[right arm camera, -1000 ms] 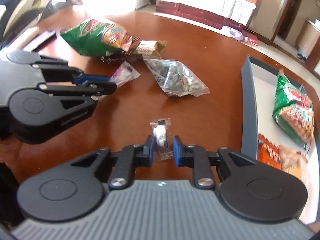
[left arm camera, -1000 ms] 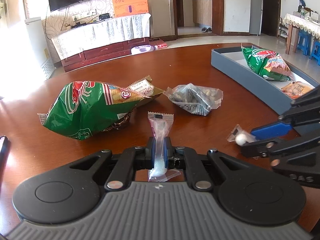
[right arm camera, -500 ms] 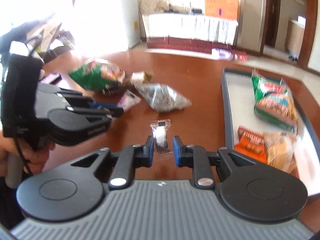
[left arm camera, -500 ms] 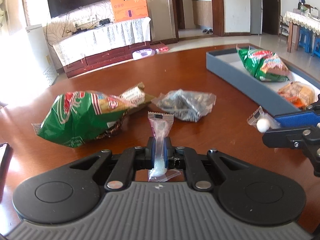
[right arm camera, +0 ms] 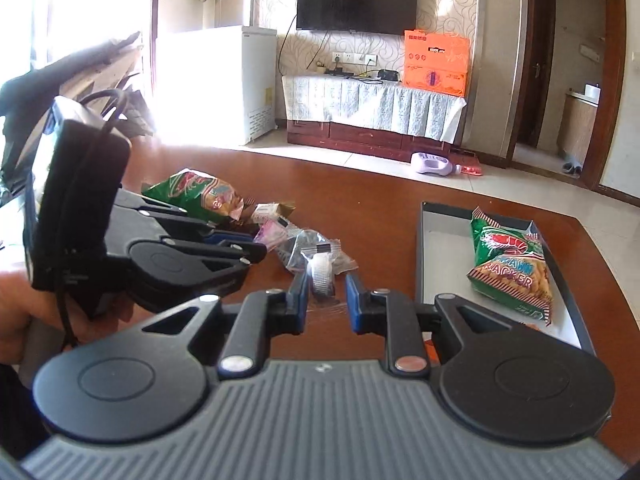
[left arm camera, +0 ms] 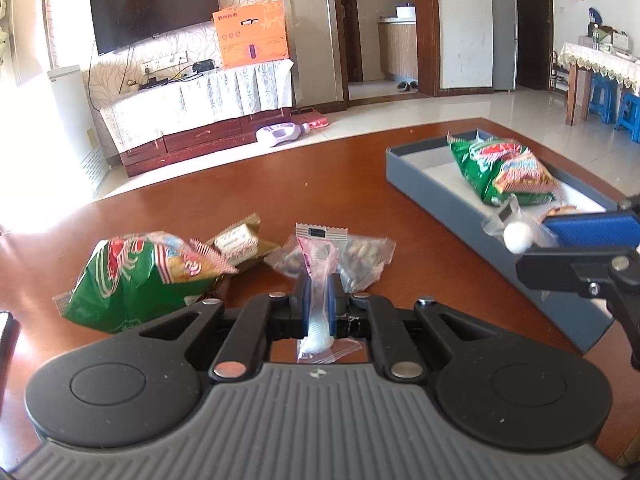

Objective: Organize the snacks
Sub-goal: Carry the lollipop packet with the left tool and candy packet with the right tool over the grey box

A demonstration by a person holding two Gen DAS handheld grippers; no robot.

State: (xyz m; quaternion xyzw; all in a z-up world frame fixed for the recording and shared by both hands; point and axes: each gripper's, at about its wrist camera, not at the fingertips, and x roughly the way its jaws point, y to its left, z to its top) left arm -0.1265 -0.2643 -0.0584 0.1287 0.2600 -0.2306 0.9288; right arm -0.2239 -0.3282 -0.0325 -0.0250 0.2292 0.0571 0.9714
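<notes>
Left wrist view: your left gripper [left arm camera: 318,300] is level and raised above the round brown wooden table [left arm camera: 360,184], blue pads clenched on a clear-and-pink wrapped white candy stick [left arm camera: 318,276] that stands upright between them. Beyond it on the table lie a green crinkly snack bag [left arm camera: 136,280], a small gold-wrapped sweet [left arm camera: 240,240] with unreadable print, and a clear bag of dark nuts [left arm camera: 360,258]. Your right gripper [left arm camera: 560,240] comes in from the right, level, just over the near wall of the grey rectangular tray [left arm camera: 440,196], with a clear-wrapped white ball candy [left arm camera: 518,234] at its tip. A second green snack bag [left arm camera: 500,168] lies inside the tray.

Right wrist view: your right gripper [right arm camera: 327,300] is level, jaws parted a little, and a small clear packet with a ribbed white sweet [right arm camera: 322,270] sits between them; whether the pads are actually touching it, cannot tell. Your left gripper [right arm camera: 256,250] is to the left of the tray [right arm camera: 424,240], held side-on in your hand [right arm camera: 24,312]. The bag in the tray [right arm camera: 510,264] reads "PRAWN CRACKER", partly cut off.
</notes>
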